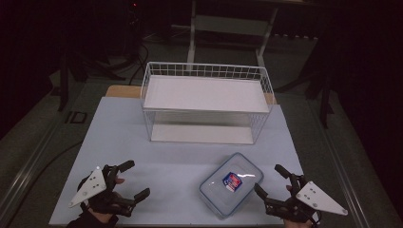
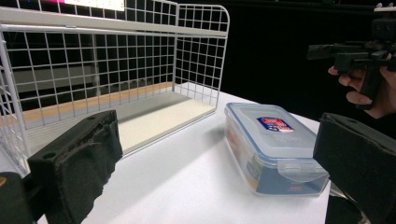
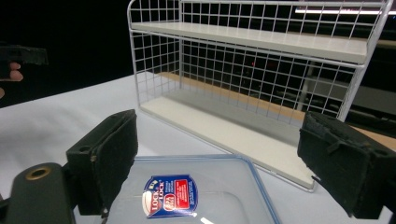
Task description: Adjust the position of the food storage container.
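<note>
Lying flat on the pale counter (image 1: 142, 156) in the high view, the clear rectangular plastic food box with a blue-rimmed lid (image 1: 231, 189) is sitting near the front edge, before the white wire two-tier rack (image 1: 206, 102). The left hand-held gripper (image 1: 134, 179) and the right hand-held gripper (image 1: 269, 179) are both standing wide, holding nothing. In the left gripper view, the box (image 2: 273, 149) is resting beyond the parted jaws. In the right gripper view, its lid (image 3: 196, 191) is lying below the spread jaws.

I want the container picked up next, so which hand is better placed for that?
Probably the right. The right gripper sits open just beside the container, jaws aimed at it. The left gripper is open too, but farther away.
</note>
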`<state>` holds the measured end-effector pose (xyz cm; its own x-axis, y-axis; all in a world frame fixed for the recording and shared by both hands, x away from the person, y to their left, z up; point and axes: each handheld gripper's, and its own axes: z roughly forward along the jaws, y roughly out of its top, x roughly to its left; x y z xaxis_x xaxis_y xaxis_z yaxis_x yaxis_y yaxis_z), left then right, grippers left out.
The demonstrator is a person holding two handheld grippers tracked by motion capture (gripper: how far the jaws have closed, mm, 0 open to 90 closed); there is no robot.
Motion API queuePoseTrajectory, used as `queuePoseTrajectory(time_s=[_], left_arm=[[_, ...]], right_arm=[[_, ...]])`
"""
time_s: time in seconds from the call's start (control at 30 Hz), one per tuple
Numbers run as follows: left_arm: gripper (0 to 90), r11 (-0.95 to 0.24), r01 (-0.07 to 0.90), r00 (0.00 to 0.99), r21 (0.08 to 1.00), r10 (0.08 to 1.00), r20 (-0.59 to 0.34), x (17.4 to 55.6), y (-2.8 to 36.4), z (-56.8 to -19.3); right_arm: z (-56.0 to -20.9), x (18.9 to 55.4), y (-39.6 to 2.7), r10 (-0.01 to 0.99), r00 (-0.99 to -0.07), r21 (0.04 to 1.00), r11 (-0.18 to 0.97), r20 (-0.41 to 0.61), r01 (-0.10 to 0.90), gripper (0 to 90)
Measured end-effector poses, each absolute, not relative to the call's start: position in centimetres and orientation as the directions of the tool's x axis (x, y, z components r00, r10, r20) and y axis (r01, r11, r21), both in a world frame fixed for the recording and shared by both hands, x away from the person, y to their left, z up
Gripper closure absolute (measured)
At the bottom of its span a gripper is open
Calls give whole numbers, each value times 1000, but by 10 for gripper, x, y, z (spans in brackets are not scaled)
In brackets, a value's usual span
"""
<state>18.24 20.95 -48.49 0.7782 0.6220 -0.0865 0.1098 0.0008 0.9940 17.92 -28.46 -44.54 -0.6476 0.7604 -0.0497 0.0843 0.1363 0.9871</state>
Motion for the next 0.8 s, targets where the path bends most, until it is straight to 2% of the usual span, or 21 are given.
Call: queuePoseTrajectory(time_s=[0.13, 0.4, 0.57, 0.67, 0.7, 0.77, 0.8], left_arm=[[9, -1, 105, 779, 994, 622, -81, 182, 209, -485], [9, -5, 107, 779, 994, 622, -81, 183, 208, -485], [9, -5, 104, 779, 995, 622, -78, 183, 207, -484], [9, -5, 106, 781, 994, 619, -80, 183, 207, -485], [9, -5, 106, 781, 994, 619, -80, 183, 207, -485], [9, -10, 105, 782, 994, 618, -77, 183, 206, -485], [9, -11, 105, 783, 994, 617, -76, 183, 206, -485]], right_arm=[[-445, 181, -279, 761, -644, 978, 181, -74, 101, 120], [-446, 184, -267, 709, -706, 959, 195, 7, 205, 150], [-452, 181, -264, 653, -757, 935, 250, 30, 252, 270], [-456, 175, -265, 631, -773, 924, 252, 68, 287, 458], [-456, 175, -265, 631, -773, 924, 252, 68, 287, 458], [-460, 169, -264, 640, -768, 909, 309, 19, 280, 575], [-461, 169, -264, 632, -774, 903, 320, 21, 287, 599]])
